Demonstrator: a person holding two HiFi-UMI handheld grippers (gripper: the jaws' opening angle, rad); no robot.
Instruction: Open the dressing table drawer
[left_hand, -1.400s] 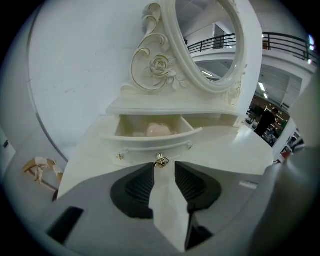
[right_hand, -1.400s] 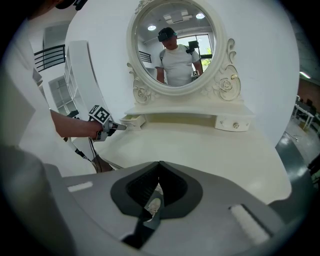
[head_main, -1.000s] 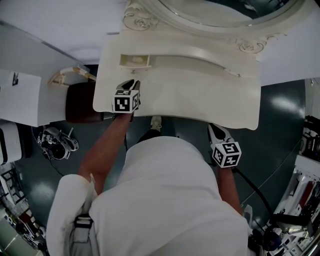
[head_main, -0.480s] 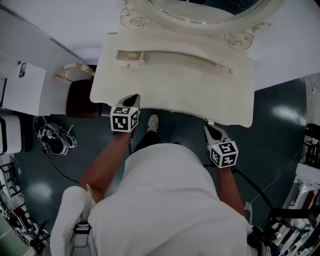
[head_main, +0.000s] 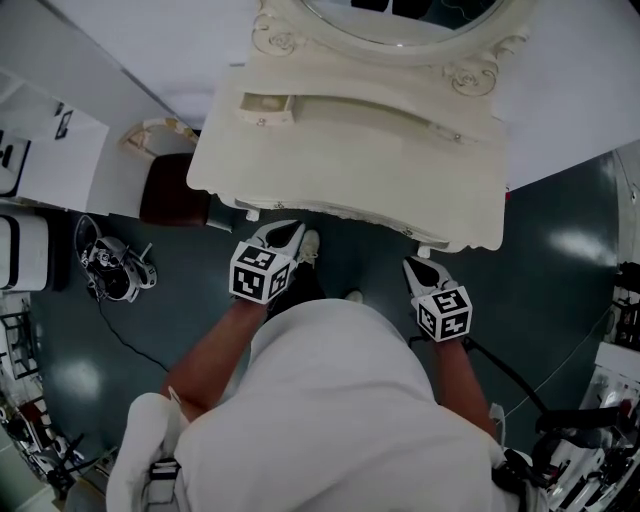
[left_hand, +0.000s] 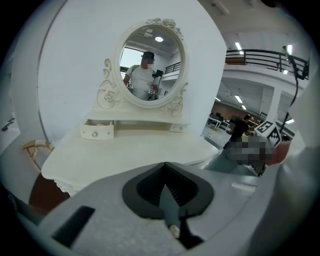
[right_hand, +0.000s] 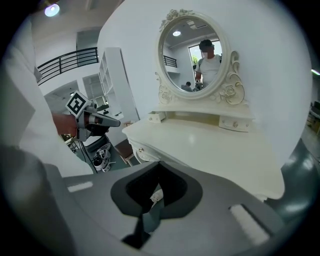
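Observation:
The cream dressing table (head_main: 400, 190) stands under an oval mirror (left_hand: 151, 65). Its small left drawer (head_main: 268, 107) on the back shelf is pulled out a little, and its inside shows; in the left gripper view this drawer (left_hand: 97, 131) shows a round knob. A matching drawer (right_hand: 235, 123) on the right stays in. My left gripper (head_main: 286, 234) hangs shut and empty just off the table's front edge. My right gripper (head_main: 419, 268) is shut too, in front of the table's right part, holding nothing.
A dark brown stool (head_main: 168, 198) stands by the table's left end. A pair of shoes (head_main: 116, 270) and cables lie on the dark floor at the left. White cabinets (head_main: 30, 200) line the left side. The person's foot (head_main: 311, 245) is under the table's edge.
The left gripper has drawn back from above the tabletop near the drawer to just off the front edge. The right gripper shifted slightly. The drawer stays pulled out.

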